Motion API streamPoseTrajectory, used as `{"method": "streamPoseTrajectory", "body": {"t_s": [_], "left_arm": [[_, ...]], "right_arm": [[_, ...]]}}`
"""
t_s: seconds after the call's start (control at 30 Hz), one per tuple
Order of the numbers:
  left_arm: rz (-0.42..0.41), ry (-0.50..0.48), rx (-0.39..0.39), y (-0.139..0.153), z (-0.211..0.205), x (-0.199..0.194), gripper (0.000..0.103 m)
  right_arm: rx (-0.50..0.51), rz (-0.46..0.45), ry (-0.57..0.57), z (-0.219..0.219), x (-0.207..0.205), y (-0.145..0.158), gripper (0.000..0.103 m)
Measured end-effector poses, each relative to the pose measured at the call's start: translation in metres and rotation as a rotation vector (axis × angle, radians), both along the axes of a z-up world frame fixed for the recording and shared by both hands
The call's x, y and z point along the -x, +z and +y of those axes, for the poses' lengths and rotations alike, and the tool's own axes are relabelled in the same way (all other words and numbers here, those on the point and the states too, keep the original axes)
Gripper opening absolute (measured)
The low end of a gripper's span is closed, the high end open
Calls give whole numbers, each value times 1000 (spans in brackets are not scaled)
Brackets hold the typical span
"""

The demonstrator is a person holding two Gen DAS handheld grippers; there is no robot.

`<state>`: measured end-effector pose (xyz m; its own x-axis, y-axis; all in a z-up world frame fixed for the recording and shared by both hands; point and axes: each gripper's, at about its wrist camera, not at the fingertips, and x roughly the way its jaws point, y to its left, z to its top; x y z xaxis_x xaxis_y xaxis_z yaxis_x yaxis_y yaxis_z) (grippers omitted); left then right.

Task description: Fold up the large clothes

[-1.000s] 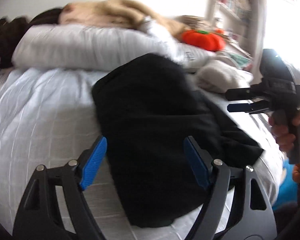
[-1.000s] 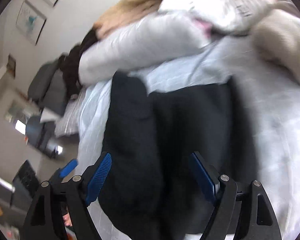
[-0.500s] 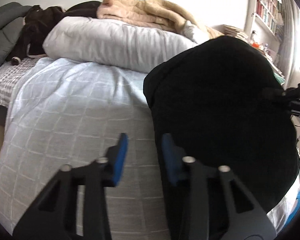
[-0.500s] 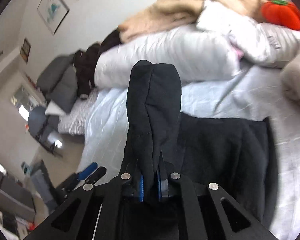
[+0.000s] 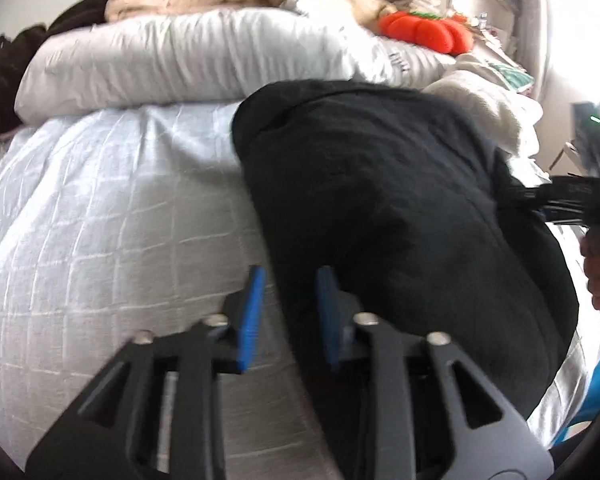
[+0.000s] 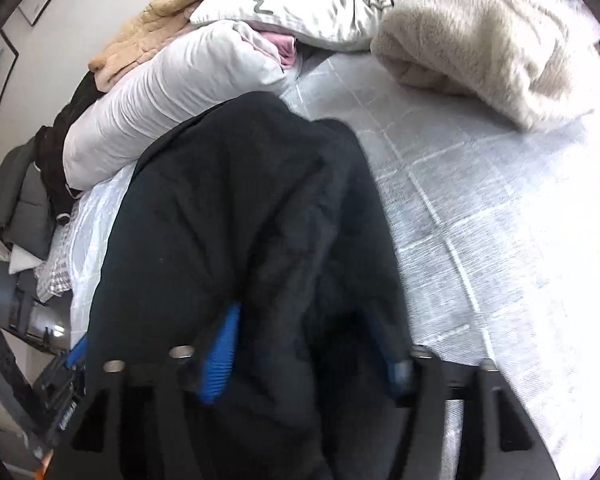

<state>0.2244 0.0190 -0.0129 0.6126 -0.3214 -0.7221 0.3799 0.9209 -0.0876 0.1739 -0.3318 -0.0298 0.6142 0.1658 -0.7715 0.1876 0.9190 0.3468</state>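
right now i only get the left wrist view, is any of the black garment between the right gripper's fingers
Observer: yes, the right wrist view shows a bulge of the black garment between the fingers of the right gripper, whose jaws are opening.
Operator: can you see both its pads
Observer: one blue pad shows clearly; the garment drapes over most of the other.
Operator: anything by the pillows i'm missing
Observer: a pink cloth is tucked at the end of the long white pillow, under the printed one.
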Motion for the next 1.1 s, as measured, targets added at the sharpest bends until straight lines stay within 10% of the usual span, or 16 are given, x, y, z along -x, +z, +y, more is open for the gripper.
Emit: {"method": "streamPoseTrajectory", "body": {"t_s": [0.07, 0.63, 0.83, 1.1], "left_arm": [[48, 26, 23, 0, 11, -8, 65], [619, -41, 624, -69, 18, -57, 103], [577, -46, 638, -50, 18, -42, 72], [395, 13, 453, 26, 52, -13, 73]], "right_arm": [[28, -8, 14, -2, 8, 6, 84], [-415, 120, 90, -29, -17, -83, 102], [-322, 93, 152, 7, -16, -60, 69], [-406, 129, 261, 67, -18, -36, 67]]}}
